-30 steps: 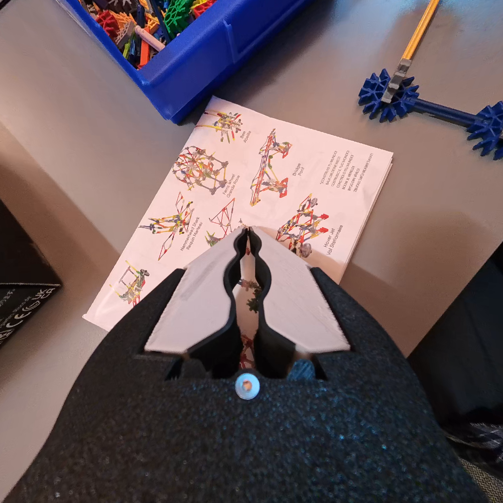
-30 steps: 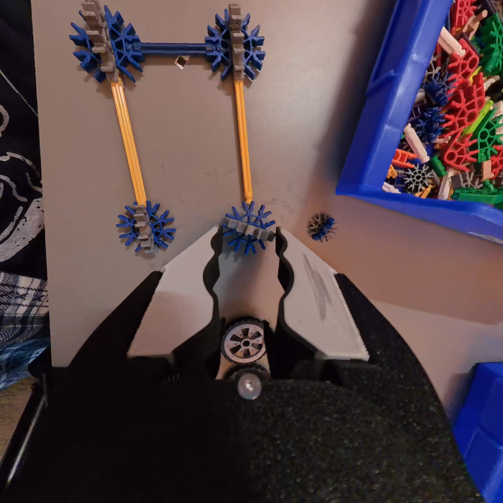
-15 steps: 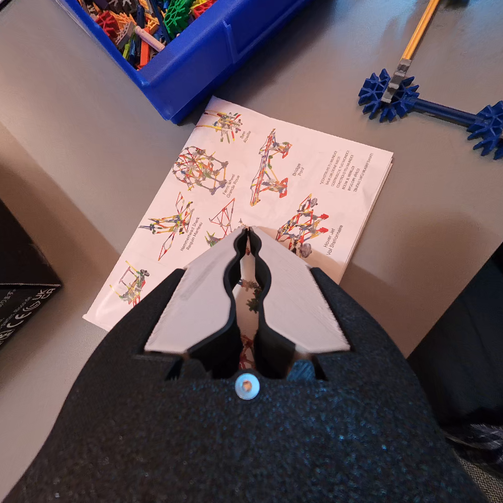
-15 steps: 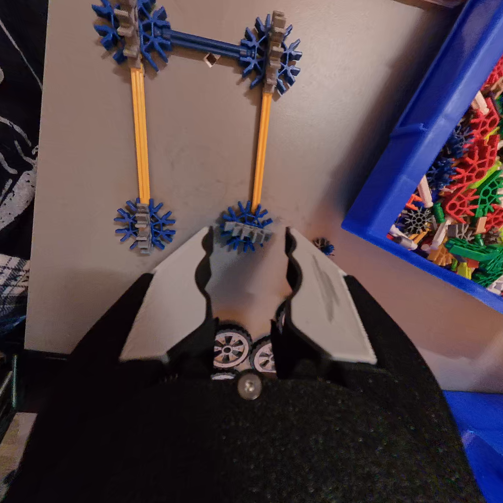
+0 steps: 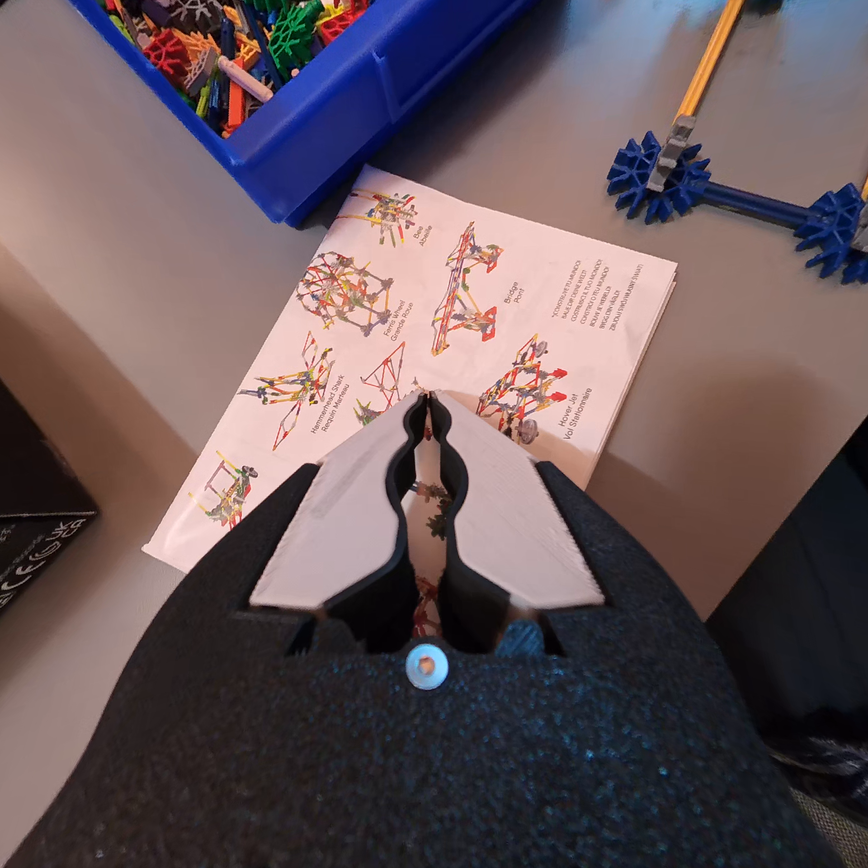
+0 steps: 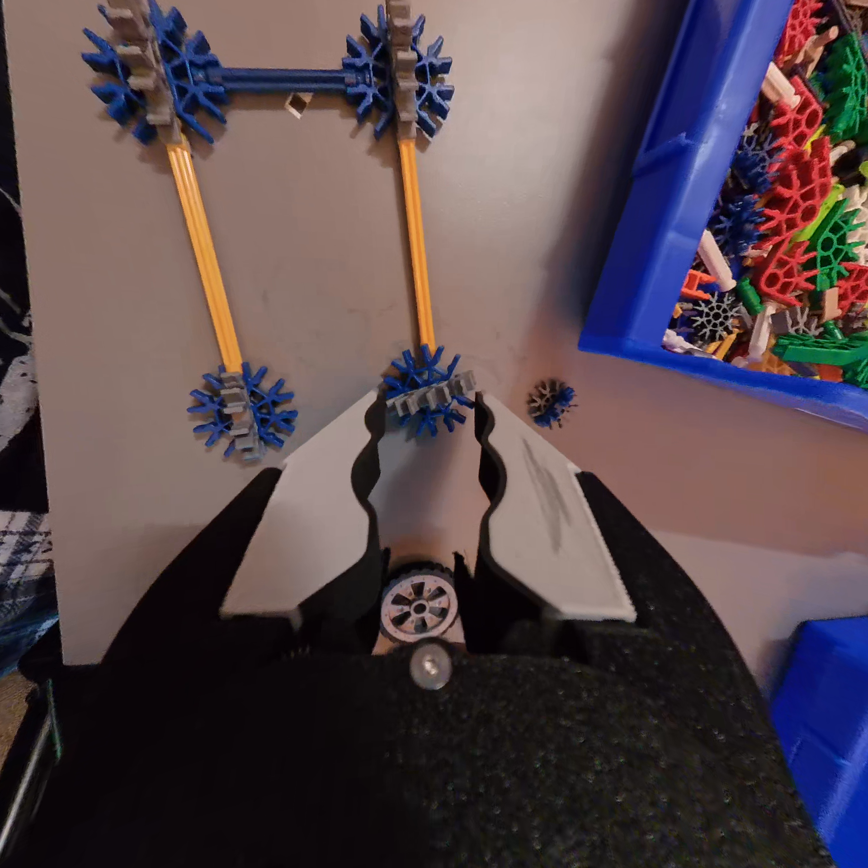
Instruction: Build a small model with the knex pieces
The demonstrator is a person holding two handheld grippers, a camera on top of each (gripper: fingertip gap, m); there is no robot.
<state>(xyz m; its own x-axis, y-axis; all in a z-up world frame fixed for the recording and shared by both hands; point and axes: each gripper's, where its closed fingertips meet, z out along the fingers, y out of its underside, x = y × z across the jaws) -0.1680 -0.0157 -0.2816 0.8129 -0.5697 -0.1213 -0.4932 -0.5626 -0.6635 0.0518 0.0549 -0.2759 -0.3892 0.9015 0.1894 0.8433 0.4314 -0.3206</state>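
Note:
A flat toy frame (image 6: 300, 84) lies on the grey table (image 6: 305, 282): two yellow rods, a blue rod and several blue snowflake connectors with grey clips. My right gripper (image 6: 427, 401) is open, its jaws standing on either side of the near right connector (image 6: 425, 390). I cannot tell whether they touch it. A grey wheel with a black tyre (image 6: 418, 608) lies on the table between the finger bases. My left gripper (image 5: 427, 395) is shut and empty, hovering over a white picture booklet (image 5: 469, 300). The frame's end also shows in the left wrist view (image 5: 657, 174).
A blue bin (image 6: 657, 225) full of mixed coloured parts stands right of the frame and also shows in the left wrist view (image 5: 329, 117). A small loose connector (image 6: 549, 404) lies near it. Another blue bin (image 6: 826, 728) is at lower right. A black box (image 5: 33, 507) sits left of the booklet. Across from one pair of fingers to the other is roughly 25 cm.
My right gripper has narrowed its jaws from their wider opening and come nearer the near right connector; one wheel shows instead of two. My left gripper has shifted slightly and stays shut.

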